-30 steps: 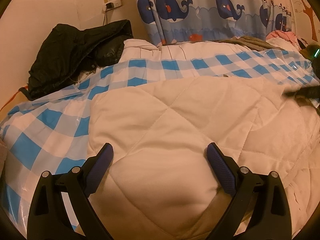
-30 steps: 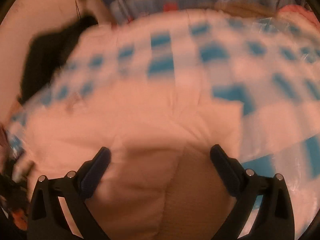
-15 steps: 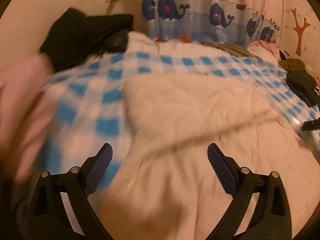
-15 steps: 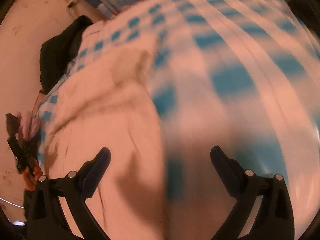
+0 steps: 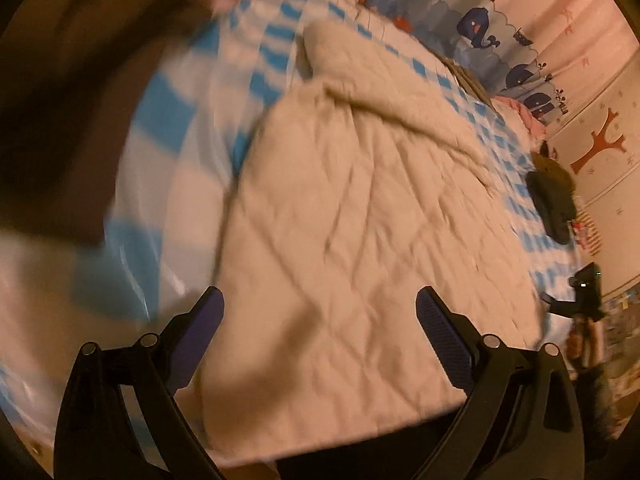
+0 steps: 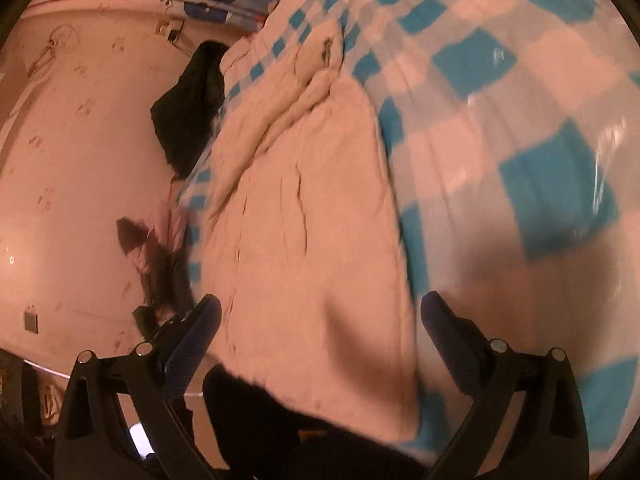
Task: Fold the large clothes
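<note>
A large cream quilted garment (image 5: 360,220) lies spread flat on a bed covered by a blue-and-white checked sheet (image 5: 168,168). In the right wrist view the same garment (image 6: 304,220) runs from the near edge toward the far left, with a bunched fold at its far end. My left gripper (image 5: 318,316) is open above the garment's near edge, holding nothing. My right gripper (image 6: 320,316) is also open over the near end of the garment, nothing between its fingers. The right gripper (image 5: 576,300) shows small at the right edge of the left wrist view, held by a hand.
A black jacket (image 6: 188,108) is piled by the wall at the bed's far left. Dark clothes (image 5: 554,196) lie at the bed's right side. A whale-print curtain (image 5: 480,28) hangs behind the bed. The checked sheet (image 6: 520,120) is bare to the garment's right.
Both grippers have pulled back and swung outward, staying open. The views have tilted, and the whole garment now shows lying flat on the bed.
</note>
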### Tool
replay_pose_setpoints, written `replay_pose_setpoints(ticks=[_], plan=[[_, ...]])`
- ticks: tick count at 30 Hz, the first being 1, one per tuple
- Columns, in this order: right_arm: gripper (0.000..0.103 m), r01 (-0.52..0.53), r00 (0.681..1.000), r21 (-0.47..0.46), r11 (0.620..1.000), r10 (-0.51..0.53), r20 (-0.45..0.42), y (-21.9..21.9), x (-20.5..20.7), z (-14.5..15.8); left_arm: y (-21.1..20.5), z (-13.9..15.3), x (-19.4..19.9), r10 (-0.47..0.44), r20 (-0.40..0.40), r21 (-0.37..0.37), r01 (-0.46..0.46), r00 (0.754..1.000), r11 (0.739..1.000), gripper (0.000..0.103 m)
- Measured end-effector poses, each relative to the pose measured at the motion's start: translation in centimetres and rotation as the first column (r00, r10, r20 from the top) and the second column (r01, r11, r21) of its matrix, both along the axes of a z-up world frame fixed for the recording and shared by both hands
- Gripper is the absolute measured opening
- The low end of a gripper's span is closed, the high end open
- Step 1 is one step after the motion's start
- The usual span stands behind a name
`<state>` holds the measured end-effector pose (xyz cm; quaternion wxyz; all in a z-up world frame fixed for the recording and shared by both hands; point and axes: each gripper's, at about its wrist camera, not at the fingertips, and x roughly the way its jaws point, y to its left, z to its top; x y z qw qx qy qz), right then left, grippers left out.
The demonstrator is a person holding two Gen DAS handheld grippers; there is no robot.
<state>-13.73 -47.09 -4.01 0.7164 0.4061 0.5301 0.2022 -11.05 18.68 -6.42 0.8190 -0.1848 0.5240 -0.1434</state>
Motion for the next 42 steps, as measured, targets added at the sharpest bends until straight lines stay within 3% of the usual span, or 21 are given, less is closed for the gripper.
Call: replay_pose_setpoints(ticks=[5,7,9,10,12,14,16,18,19,23,26,29,36,37,38,39,40,42], plan=[[0.096,-0.056,0.996,0.065,0.996,0.060,-0.062,1.0,-1.7,-2.1,0.0,-1.6,-2.1,-0.013,-0.037,-0.053,0.011,0.999,0.999,0.093],[0.096,-0.094,0.993,0.127,0.987,0.102,-0.053,1.8,-2.5,-2.3,0.6,-1.8,-2.5,-0.015,-0.045,-0.140,0.008,0.999,0.990,0.094],[0.096,-0.133,0.990,0.190,0.973,0.140,-0.023,2.5,-2.9,-2.4,1.4,-1.9,-2.7,-0.018,-0.050,-0.274,0.004,0.999,0.962,0.094],[0.096,-0.141,0.989,0.229,0.963,0.148,-0.013,2.7,-3.2,-2.6,2.2,-2.0,-3.0,-0.020,-0.047,-0.379,0.000,0.999,0.925,0.094],[0.096,-0.144,0.988,0.247,0.958,0.154,-0.024,2.7,-3.6,-3.3,2.8,-2.1,-3.2,-0.011,-0.045,-0.459,-0.011,0.999,0.888,0.094],[0.096,-0.150,0.984,0.255,0.955,0.169,-0.055,3.0,-3.6,-4.3,2.7,-2.7,-3.4,-0.002,-0.064,-0.413,-0.025,0.998,0.910,0.094],[0.096,-0.179,0.981,0.324,0.929,0.193,-0.012,3.5,-3.8,-3.9,2.5,-3.7,-3.6,-0.017,-0.095,-0.419,-0.025,0.995,0.908,0.094],[0.096,-0.213,0.975,0.314,0.925,0.221,0.009,4.3,-3.9,-3.6,2.5,-3.9,-3.9,-0.022,-0.096,-0.426,-0.021,0.995,0.904,0.094],[0.096,-0.226,0.970,0.289,0.930,0.243,-0.023,4.9,-3.7,-4.2,2.5,-3.8,-4.1,-0.020,-0.092,-0.422,-0.020,0.996,0.906,0.094],[0.096,-0.222,0.972,0.358,0.907,0.233,0.012,5.1,-3.8,-4.3,3.8,-2.7,-4.6,0.058,-0.070,-0.390,-0.081,0.996,0.917,0.094],[0.096,-0.204,0.977,0.361,0.910,0.215,0.010,4.8,-3.8,-4.9,5.2,-1.9,-5.4,0.105,-0.054,-0.362,-0.118,0.993,0.925,0.094],[0.096,-0.157,0.985,0.383,0.910,0.174,-0.010,4.4,-3.6,-5.4,5.5,-3.4,-4.9,0.117,-0.131,-0.318,-0.153,0.984,0.936,0.094],[0.095,-0.151,0.986,0.333,0.931,0.163,-0.011,5.4,-3.6,-5.0,2.9,-3.7,-4.8,0.067,-0.117,-0.302,-0.100,0.991,0.948,0.094],[0.093,-0.151,0.987,0.299,0.942,0.160,-0.005,5.6,-3.7,-4.6,2.5,-3.2,-4.9,0.056,-0.090,-0.296,-0.081,0.994,0.952,0.094],[0.089,-0.153,0.987,0.275,0.949,0.159,0.000,5.8,-3.8,-4.4,2.0,-2.7,-4.9,0.051,-0.072,-0.268,-0.068,0.996,0.961,0.086],[0.067,-0.153,0.988,0.251,0.956,0.157,0.003,6.1,-3.9,-4.1,1.5,-2.5,-4.6,0.050,-0.083,-0.199,-0.066,0.995,0.978,0.078],[0.040,-0.144,0.989,0.231,0.962,0.148,-0.003,6.2,-3.9,-4.0,1.2,-2.8,-4.5,0.049,-0.109,-0.158,-0.066,0.993,0.985,0.060],[0.023,-0.114,0.993,0.206,0.972,0.118,-0.010,6.0,-4.0,-4.0,1.1,-4.1,-4.0,0.063,-0.167,-0.110,-0.082,0.984,0.991,0.035]])
